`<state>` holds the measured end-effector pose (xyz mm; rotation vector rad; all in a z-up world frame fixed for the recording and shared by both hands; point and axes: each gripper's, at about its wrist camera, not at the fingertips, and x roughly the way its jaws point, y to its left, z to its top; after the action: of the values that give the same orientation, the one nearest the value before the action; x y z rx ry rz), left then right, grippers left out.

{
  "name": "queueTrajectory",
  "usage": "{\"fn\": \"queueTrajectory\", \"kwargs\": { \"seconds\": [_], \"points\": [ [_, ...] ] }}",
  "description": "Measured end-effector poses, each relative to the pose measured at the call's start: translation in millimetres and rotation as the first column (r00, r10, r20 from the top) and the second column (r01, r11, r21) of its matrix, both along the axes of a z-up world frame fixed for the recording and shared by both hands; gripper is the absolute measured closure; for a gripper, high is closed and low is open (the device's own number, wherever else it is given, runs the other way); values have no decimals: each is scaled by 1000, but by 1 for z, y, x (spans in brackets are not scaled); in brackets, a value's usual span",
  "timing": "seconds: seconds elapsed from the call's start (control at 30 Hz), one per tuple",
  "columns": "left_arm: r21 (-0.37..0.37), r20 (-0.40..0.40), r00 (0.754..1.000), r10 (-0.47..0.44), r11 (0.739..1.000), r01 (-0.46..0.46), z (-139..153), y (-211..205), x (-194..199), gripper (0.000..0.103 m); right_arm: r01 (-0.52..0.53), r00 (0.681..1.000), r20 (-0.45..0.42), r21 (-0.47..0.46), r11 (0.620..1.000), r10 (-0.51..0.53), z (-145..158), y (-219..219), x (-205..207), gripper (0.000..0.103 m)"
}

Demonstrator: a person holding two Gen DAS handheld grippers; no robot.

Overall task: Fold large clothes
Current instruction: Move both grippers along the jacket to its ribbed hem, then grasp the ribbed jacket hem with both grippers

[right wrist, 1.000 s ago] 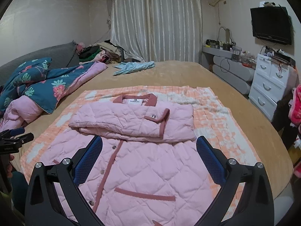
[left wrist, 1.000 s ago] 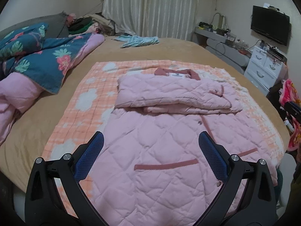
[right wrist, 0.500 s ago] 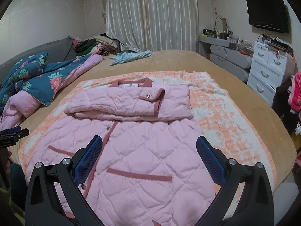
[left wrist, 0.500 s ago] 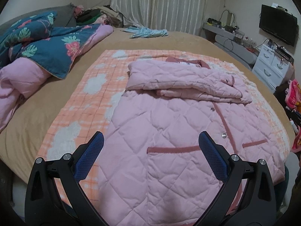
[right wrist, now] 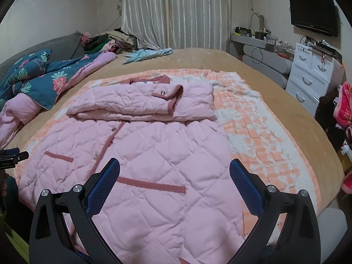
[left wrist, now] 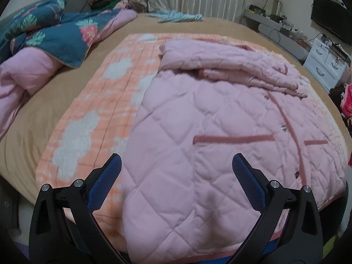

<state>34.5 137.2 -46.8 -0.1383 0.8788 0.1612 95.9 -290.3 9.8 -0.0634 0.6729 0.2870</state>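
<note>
A pale pink diamond-quilted coat is trimmed in dusty rose at the collar, placket and pocket welts. Beneath it, an orange-and-white checked blanket with white cloud-like patches is seen, laid over a tan bedspread. A teal duvet is printed with red flowers and green leaves, and is lined in pink. A light blue garment is seen near off-white striped curtains. Blue pads are carried on black gripper fingers. A white drawer unit and a black television are visible.
</note>
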Motion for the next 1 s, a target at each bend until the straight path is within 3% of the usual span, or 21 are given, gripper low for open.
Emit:
{"fn": "queueTrajectory", "kwargs": {
  "seconds": [0.47,0.63,1.0],
  "points": [
    [-31,-122,991,50,998,-54,-44,26,-16,8,51,992,-113,-43,998,-56,-45,-36,-11,4],
    [-91,-154,987,54,993,-69,-57,30,-25,8,68,983,-166,-48,996,-76,-63,-51,-19,4],
    [-146,-220,975,16,988,-49,-72,15,-43,8,-4,956,-292,-94,996,-24,-95,-61,-39,4]
  ]
}}
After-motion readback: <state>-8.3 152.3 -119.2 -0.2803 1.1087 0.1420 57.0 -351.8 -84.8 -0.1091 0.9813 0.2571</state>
